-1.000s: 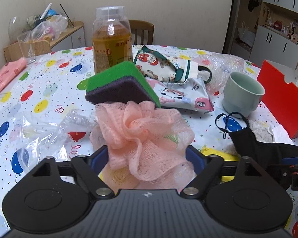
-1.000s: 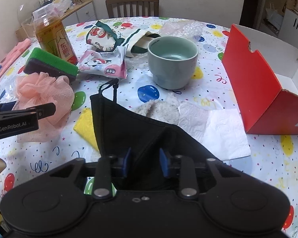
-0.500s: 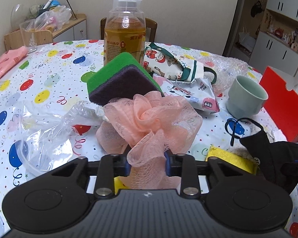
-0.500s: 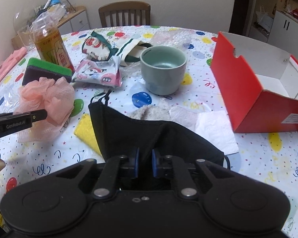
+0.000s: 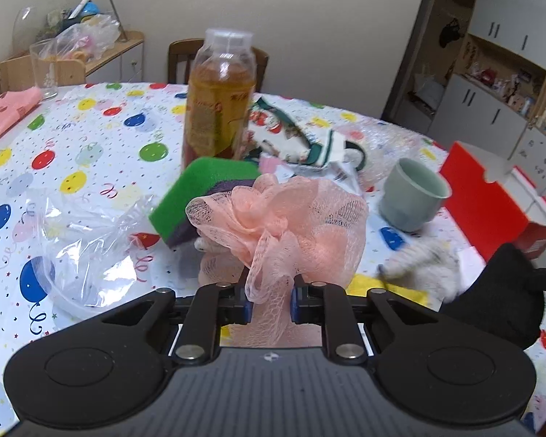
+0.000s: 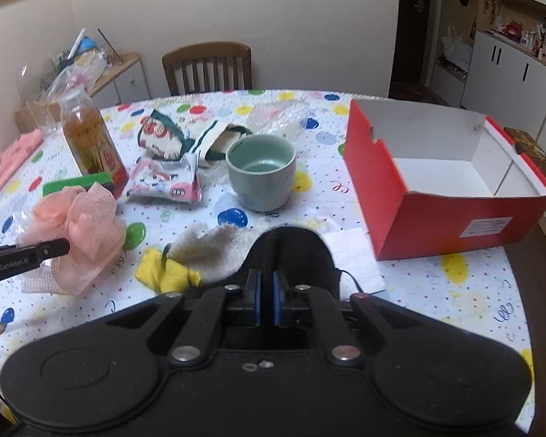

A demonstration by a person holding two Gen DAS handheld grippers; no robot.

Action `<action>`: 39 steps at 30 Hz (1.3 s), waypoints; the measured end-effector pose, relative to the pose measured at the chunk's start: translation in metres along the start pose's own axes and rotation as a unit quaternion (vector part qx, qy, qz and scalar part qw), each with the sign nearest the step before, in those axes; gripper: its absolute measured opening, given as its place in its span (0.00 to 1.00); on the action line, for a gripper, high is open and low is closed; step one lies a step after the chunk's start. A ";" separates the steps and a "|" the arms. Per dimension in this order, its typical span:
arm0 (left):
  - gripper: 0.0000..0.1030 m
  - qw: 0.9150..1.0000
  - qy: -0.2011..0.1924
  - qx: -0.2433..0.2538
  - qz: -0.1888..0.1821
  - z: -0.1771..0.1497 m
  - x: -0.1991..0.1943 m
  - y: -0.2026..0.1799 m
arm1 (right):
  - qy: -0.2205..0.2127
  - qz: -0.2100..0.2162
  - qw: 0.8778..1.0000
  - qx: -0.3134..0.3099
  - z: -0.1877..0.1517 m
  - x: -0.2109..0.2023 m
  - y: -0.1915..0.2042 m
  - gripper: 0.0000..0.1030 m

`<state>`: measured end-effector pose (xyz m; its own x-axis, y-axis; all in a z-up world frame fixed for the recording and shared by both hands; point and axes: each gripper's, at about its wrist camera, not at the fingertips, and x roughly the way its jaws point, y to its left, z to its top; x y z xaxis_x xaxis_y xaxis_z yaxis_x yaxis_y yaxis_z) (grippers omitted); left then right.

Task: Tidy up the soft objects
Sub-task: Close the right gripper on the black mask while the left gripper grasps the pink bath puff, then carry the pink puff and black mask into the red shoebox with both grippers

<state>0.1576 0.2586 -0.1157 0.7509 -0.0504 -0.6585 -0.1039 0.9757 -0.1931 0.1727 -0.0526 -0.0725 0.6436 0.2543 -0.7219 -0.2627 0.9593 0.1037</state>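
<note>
My left gripper [image 5: 268, 300] is shut on the pink mesh bath puff [image 5: 291, 222], which is bunched between the blue pads and lifted off the table. From the right wrist view the puff [image 6: 80, 225] hangs at the left beside a finger of the left gripper. My right gripper [image 6: 266, 300] is shut on a black face mask [image 6: 291, 251], raised above the table; the mask [image 5: 506, 298] also shows at the right edge of the left wrist view. A grey fuzzy cloth [image 6: 214, 247] and a yellow cloth [image 6: 163, 273] lie below the mask.
An open red box [image 6: 436, 215] with a white inside stands at the right. A green cup [image 6: 260, 171], a tea bottle [image 6: 91, 142], a green and purple sponge [image 5: 200, 193], a snack packet [image 6: 167, 182], a printed pouch [image 6: 171, 138] and a clear plastic bag [image 5: 83, 244] sit on the balloon tablecloth [image 5: 91, 138].
Both grippers closed: the left on the pink puff, the right on the black mask. Both then rose, lifting the puff and the mask off the table and uncovering the grey cloth.
</note>
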 end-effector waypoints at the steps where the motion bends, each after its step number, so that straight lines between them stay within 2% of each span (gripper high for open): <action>1: 0.16 1.000 -0.003 0.002 -0.005 0.001 -0.004 -0.001 | -0.004 0.000 1.000 0.002 0.000 -0.004 -0.002 0.06; 9: 0.16 0.998 -0.021 0.028 -0.044 0.013 -0.029 -0.023 | -0.041 -0.004 0.999 0.023 0.008 -0.036 -0.021 0.05; 15: 0.16 0.995 -0.032 0.054 -0.082 0.027 -0.046 -0.055 | -0.072 -0.001 0.997 0.032 0.022 -0.057 -0.041 0.04; 22: 0.16 0.990 -0.045 0.079 -0.106 0.045 -0.055 -0.101 | -0.117 0.010 0.993 0.027 0.049 -0.078 -0.079 0.04; 28: 0.16 0.987 -0.062 0.097 -0.109 0.061 -0.055 -0.146 | -0.150 0.023 0.988 0.023 0.074 -0.087 -0.121 0.04; 34: 0.16 0.991 -0.019 0.092 -0.091 0.047 -0.031 -0.177 | -0.151 0.040 0.988 0.014 0.083 -0.082 -0.157 0.04; 39: 0.16 0.992 -0.031 0.085 -0.084 0.058 -0.023 -0.199 | -0.151 0.045 0.987 0.009 0.093 -0.074 -0.186 0.04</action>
<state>0.1987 0.0778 -0.0202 0.7870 -0.2081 -0.5808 0.1340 0.9766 -0.1683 0.2411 -0.2379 0.0255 0.8040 0.3609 -0.4725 -0.3174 0.9325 0.1722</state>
